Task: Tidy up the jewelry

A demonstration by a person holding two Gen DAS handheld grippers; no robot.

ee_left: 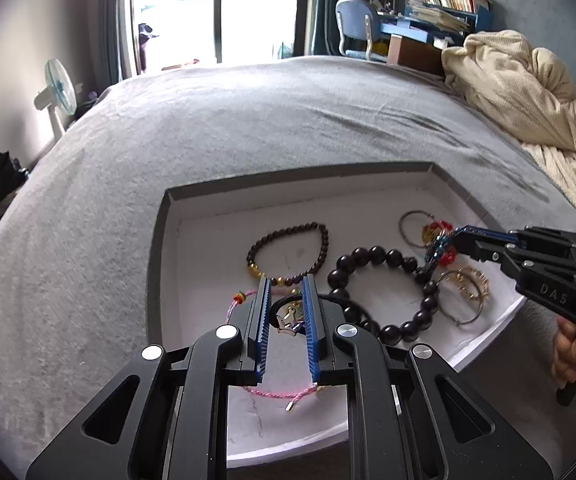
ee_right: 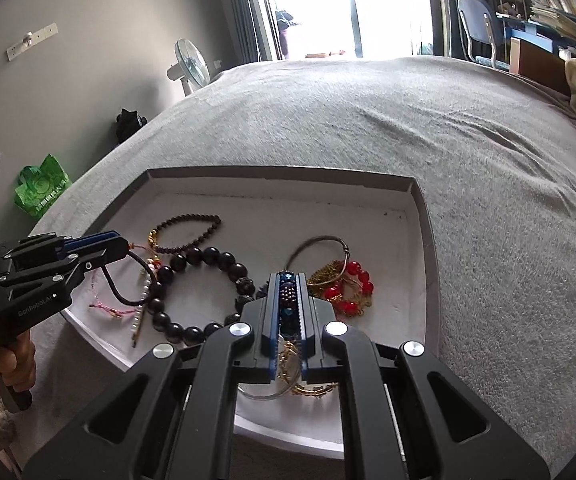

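Note:
A shallow white tray (ee_left: 224,216) with a grey rim lies on the grey bed and holds jewelry. My left gripper (ee_left: 286,282) is open, its fingers on either side of a black cord with a metal charm (ee_left: 288,320), over a pink braided bracelet (ee_left: 276,393). My right gripper (ee_right: 288,278) is shut on a blue and dark beaded bracelet (ee_right: 289,300), also seen in the left wrist view (ee_left: 436,252). A large black bead bracelet (ee_left: 384,292), a small brown bead bracelet (ee_left: 288,248), a red bead piece (ee_right: 352,292), gold chains (ee_left: 468,284) and a thin metal bangle (ee_right: 320,244) lie in the tray.
A grey bedspread (ee_left: 248,120) surrounds the tray. A cream blanket (ee_left: 516,84) is heaped at the far right. A fan (ee_left: 58,92), a blue chair (ee_left: 354,26) and a cluttered desk (ee_left: 436,12) stand beyond the bed. A green bag (ee_right: 40,190) sits on the floor.

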